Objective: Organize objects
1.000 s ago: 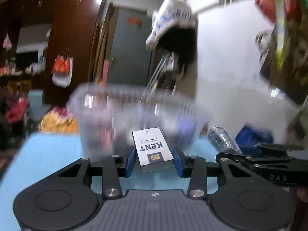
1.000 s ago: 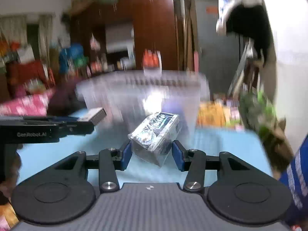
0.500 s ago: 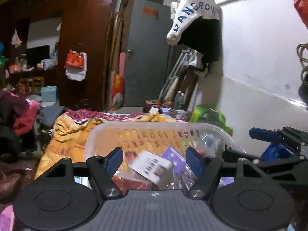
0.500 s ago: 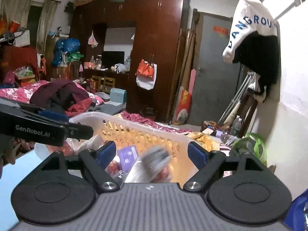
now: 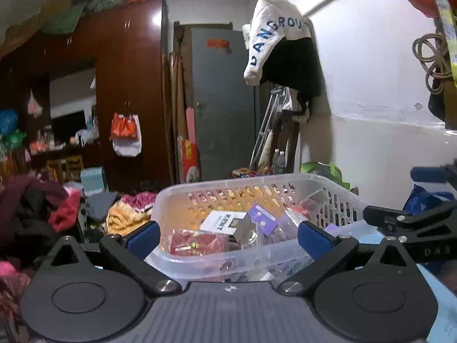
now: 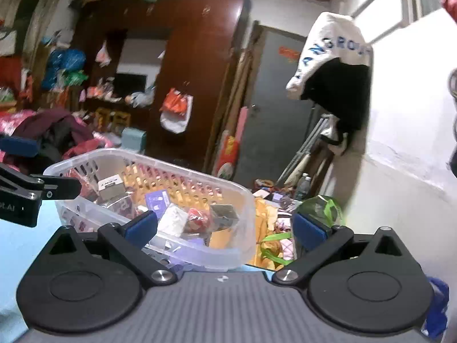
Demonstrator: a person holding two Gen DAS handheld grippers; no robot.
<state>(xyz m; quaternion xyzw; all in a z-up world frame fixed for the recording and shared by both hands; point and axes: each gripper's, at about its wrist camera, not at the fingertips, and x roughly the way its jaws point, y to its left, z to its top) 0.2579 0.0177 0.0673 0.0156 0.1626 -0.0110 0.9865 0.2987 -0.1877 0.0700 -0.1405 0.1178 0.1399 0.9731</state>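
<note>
A clear plastic basket [image 5: 171, 197] stands on the blue table, also in the right wrist view [image 6: 245, 200]. In it lie a white KENT box [image 5: 222, 220], a red packet [image 5: 197, 241], a purple card [image 5: 262, 218] and clear wrapped packs. In the right wrist view the KENT box [image 6: 110, 184] lies at the basket's far left. My left gripper [image 5: 228, 235] is open and empty at the basket's near wall. My right gripper [image 6: 224, 227] is open and empty over the basket's near right corner. Each gripper shows at the edge of the other's view.
Past the table lie heaps of clothes [image 5: 37, 208] and a yellow blanket [image 5: 125, 217]. A brown wardrobe [image 5: 128, 91], a grey door [image 5: 222, 100] and a white wall with a hung jacket [image 5: 282, 45] stand behind. A green bag [image 6: 320, 208] lies by the wall.
Both grippers opened and let their loads fall into the basket: the KENT box from the left, the clear wrapped pack from the right. Both grippers then drew back slightly.
</note>
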